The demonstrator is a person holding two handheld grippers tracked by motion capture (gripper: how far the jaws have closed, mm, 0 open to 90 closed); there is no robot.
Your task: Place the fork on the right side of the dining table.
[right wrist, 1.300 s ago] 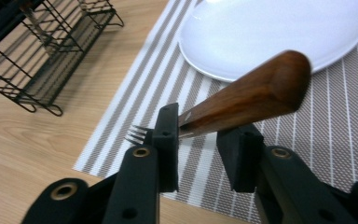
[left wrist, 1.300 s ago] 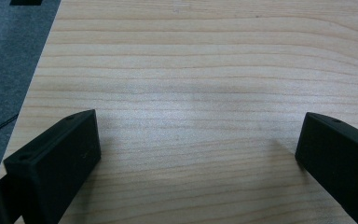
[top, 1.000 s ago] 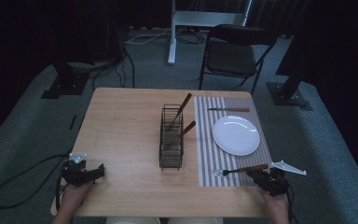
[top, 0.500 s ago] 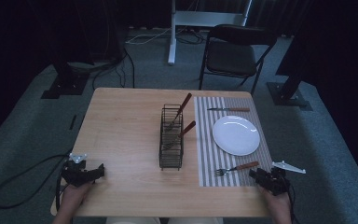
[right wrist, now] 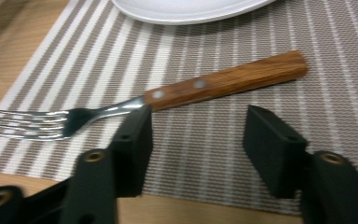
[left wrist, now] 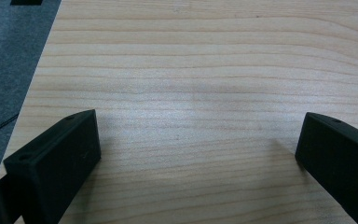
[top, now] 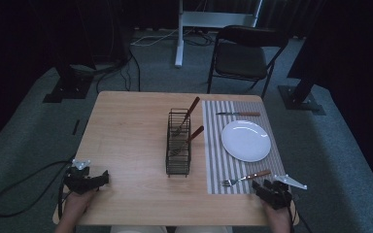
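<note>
Beyond right gripper point(right wrist: 196, 135): fork point(right wrist: 168, 95), free.

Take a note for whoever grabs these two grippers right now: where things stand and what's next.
Left hand-held gripper: open, over bare table at the near left corner.
Right hand-held gripper: open, just short of the fork.
Fork lies released on the striped placemat, near side of the plate; knife lies on the far side.
Two wooden-handled utensils stand in the wire caddy, probably next to set out.

Wood table point(top: 126, 131): wire caddy point(top: 178, 143), placemat point(top: 223, 160) (striped).
</note>
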